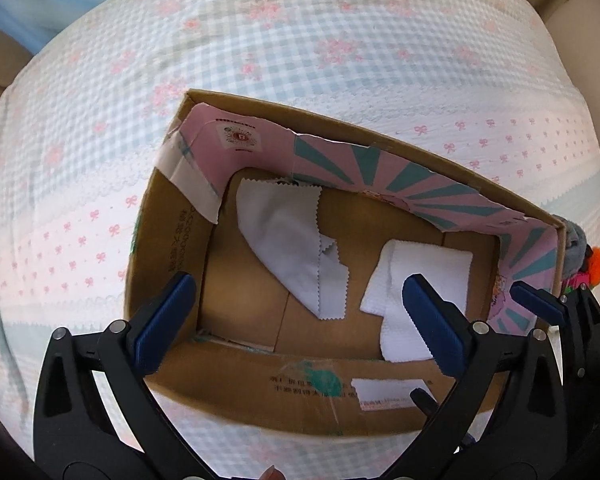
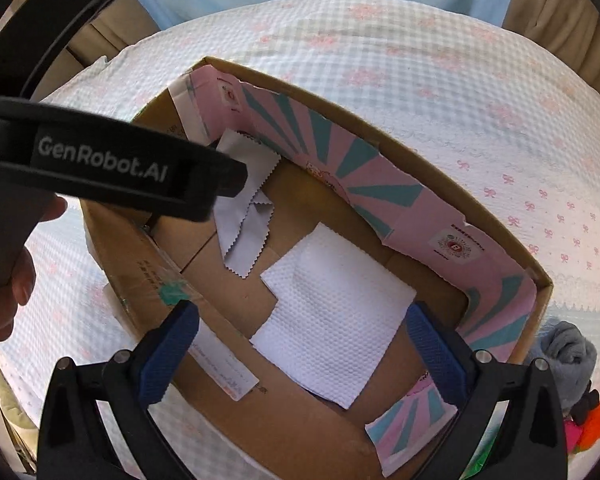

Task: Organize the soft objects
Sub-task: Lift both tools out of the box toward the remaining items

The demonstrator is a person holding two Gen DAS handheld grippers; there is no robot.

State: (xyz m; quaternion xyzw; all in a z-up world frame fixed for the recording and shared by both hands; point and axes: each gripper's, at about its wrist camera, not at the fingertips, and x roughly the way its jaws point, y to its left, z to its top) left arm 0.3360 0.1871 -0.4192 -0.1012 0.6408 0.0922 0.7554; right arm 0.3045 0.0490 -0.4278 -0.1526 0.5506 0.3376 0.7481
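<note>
We see a checked, bow-printed bedspread (image 1: 300, 40) filling the frame, beige upholstery at its edges. Mid-frame, the cardboard box (image 1: 260, 392) holds a grey cloth (image 1: 284, 240) and white paper towel (image 2: 332, 320). Our left gripper (image 1: 300, 320) and right gripper (image 2: 304, 348) both hang spread, empty.

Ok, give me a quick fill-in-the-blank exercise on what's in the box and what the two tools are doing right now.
1. The cardboard box holds ___ flat soft pieces.
2. The grey cloth has ___ edges.
3. The white paper towel lies on the box ___.
4. The left tool and the right tool both hang over the box with jaws ___.

Missing words: two; zigzag; floor; open
</note>
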